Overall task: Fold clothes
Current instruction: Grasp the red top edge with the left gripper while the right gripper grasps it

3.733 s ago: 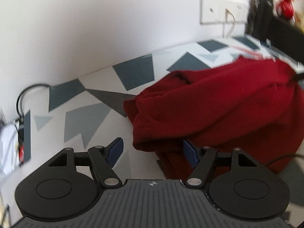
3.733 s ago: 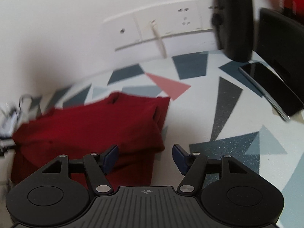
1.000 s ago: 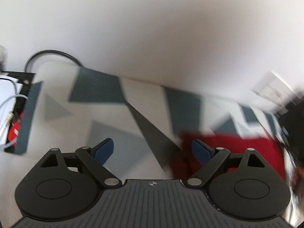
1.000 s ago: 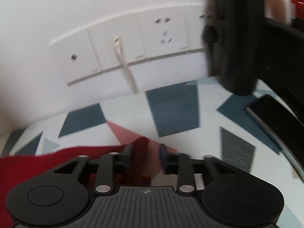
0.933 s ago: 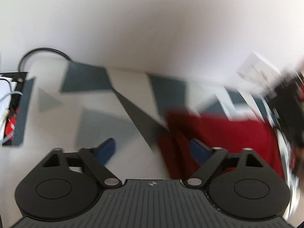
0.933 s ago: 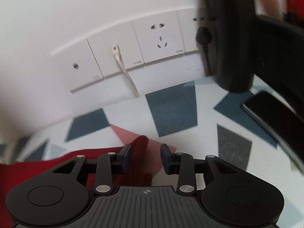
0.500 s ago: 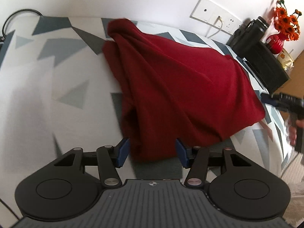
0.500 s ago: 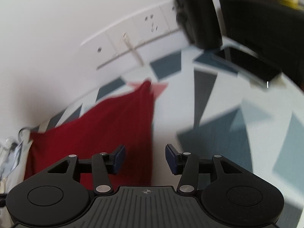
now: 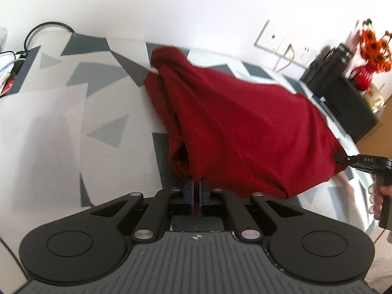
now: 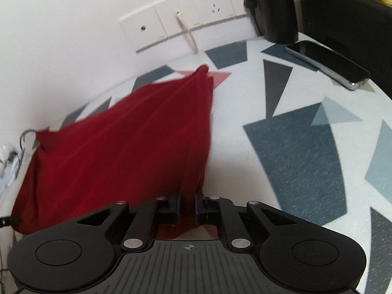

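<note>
Item 1, red garment (image 9: 245, 132): one piece of dark red cloth, bunched and draped across the middle of the surface (image 9: 49, 127), its far corner toward 12 o'clock near the wall. Near edge raised at two corners, cloth stretched in long creases between them. In the right wrist view the garment (image 10: 127, 142) runs from 12 o'clock down to 9 o'clock.

Item 2, left tongs (image 9: 196, 191): jaws have just been closing and now stand pinched together on the near hem of the garment, red cloth between the blue pads.

Item 3, right tongs (image 10: 188, 202): jaws have just been closing, now narrow, gripping a fold of the garment's edge. In the left wrist view, the right tongs (image 9: 339, 158) sit at 3 o'clock at the garment's right corner, with a hand (image 9: 379, 193) on the handle.

Item 4, surface: white with grey and blue triangles.

Item 5, phone (image 10: 328, 65): flat at 2 o'clock, well apart from the garment.

Item 6, wall sockets (image 10: 186, 17): at 12 o'clock, one white cable plugged in.

Item 7, red vase with orange flowers (image 9: 365, 73): at 2 o'clock.
</note>
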Available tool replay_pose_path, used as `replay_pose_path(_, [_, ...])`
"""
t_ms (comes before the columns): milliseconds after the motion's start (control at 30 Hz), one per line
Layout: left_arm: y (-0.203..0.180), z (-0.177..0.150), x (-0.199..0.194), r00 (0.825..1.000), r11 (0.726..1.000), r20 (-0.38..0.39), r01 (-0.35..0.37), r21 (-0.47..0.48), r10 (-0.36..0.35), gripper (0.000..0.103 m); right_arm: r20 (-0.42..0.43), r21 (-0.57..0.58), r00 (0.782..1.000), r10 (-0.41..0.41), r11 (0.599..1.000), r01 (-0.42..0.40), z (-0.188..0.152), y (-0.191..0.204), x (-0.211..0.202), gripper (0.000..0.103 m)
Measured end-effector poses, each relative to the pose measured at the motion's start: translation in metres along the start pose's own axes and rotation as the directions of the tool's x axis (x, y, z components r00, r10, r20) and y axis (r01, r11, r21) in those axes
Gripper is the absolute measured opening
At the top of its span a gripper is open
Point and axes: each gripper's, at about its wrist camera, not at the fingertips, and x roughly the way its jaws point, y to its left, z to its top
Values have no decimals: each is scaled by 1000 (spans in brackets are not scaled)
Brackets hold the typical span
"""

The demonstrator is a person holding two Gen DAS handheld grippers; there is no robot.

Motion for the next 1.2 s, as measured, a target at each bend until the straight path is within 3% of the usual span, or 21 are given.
replay_pose_path(133, [14, -18, -2, 999, 998, -40, 7, -60, -9, 3, 24, 46, 999, -31, 998, 30, 9, -16, -15, 6])
replay_pose_path(367, [17, -44, -1, 989, 991, -130, 46, -129, -63, 7, -56, -1, 995, -80, 997, 80, -4, -13, -16, 6])
replay_pose_path(433, [18, -43, -2, 984, 990, -163, 50, -135, -72, 21, -88, 4, 991, -98, 995, 99, -7, -14, -16, 13])
replay_pose_path(500, [14, -34, -6, 987, 995, -154, 28, -99, -44, 27, -94, -14, 988, -125, 992, 124, -7, -12, -17, 34])
replay_pose_path(700, [17, 11, 2, 997, 991, -52, 56, -118, -62, 27, -16, -47, 996, -85, 995, 84, 19, -4, -22, 36])
replay_pose_path(833, [18, 32, 32, 998, 992, -54, 27, -127, -34, 27, 5, -70, 999, -48, 996, 48, 44, 2, 0, 36])
replay_pose_path(967, [27, 38, 49, 998, 975, -43, 25, -219, -35, 27, 24, -111, 999, -40, 993, 42, 67, 8, 33, 44])
replay_pose_path(1000, [29, 38, 49, 999, 971, -35, 31, -237, -40, 22, 28, -106, 999, -40, 993, 43, 72, 8, 41, 44])
replay_pose_path(1033, [28, 37, 49, 998, 969, -26, 42, -245, -50, 8, 33, -100, 999, -41, 994, 44, 77, 7, 48, 44])
replay_pose_path(1200, [18, 35, 37, 999, 971, 12, 39, -234, -37, 6, 60, -125, 997, -43, 991, 51, 97, 10, 77, 42])
